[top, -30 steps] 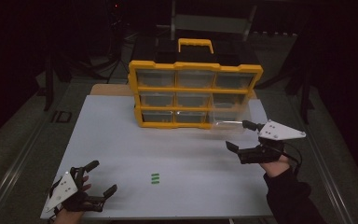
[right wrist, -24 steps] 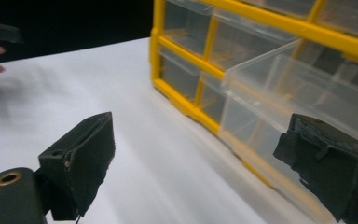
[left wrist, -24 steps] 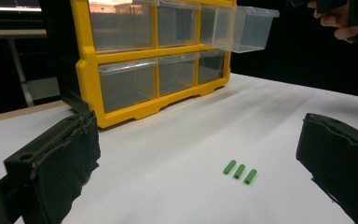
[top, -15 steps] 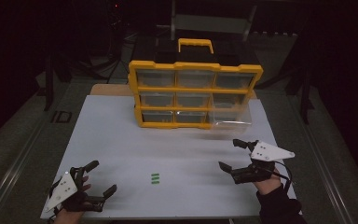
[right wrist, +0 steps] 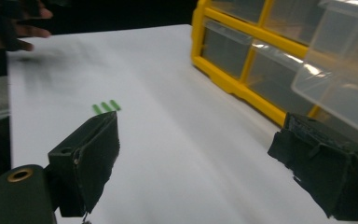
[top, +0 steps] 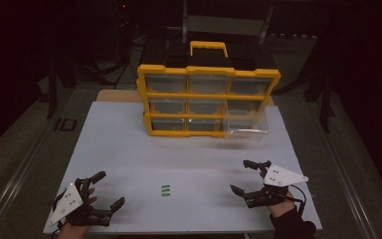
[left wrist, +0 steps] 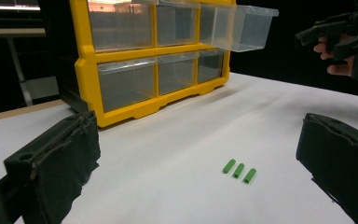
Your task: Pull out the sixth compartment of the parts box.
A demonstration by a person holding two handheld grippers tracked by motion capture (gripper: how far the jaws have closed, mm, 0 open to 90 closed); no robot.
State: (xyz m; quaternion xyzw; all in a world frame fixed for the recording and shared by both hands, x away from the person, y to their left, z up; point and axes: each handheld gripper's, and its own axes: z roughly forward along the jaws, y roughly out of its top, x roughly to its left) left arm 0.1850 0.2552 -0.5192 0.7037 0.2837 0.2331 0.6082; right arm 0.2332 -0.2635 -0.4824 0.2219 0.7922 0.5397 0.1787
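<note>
- Three small green pegs (top: 165, 190), short cylinder-like plastic pieces, lie side by side on the white tabletop (top: 129, 149) near the middle of its near edge, touching or almost touching; also in left gripper view (left wrist: 239, 170).
- Left gripper (top: 101, 190) at the near left corner, black blocky jaws spread wide, released, holding nothing; grey three-cornered plate on top.
- Right gripper (top: 243, 177) near the near right corner, jaws likewise spread, empty; jaw pads look rough and matte.
- Pegs sit between the two grippers, well apart from both.
- Yellow plastic organizer (top: 209, 102) with clear drawers in a three-by-three grid stands upright by the far edge, handle on top.
- One clear drawer (top: 247, 124) at the lower right is pulled out, boxy, translucent, sticking past the frame.
</note>
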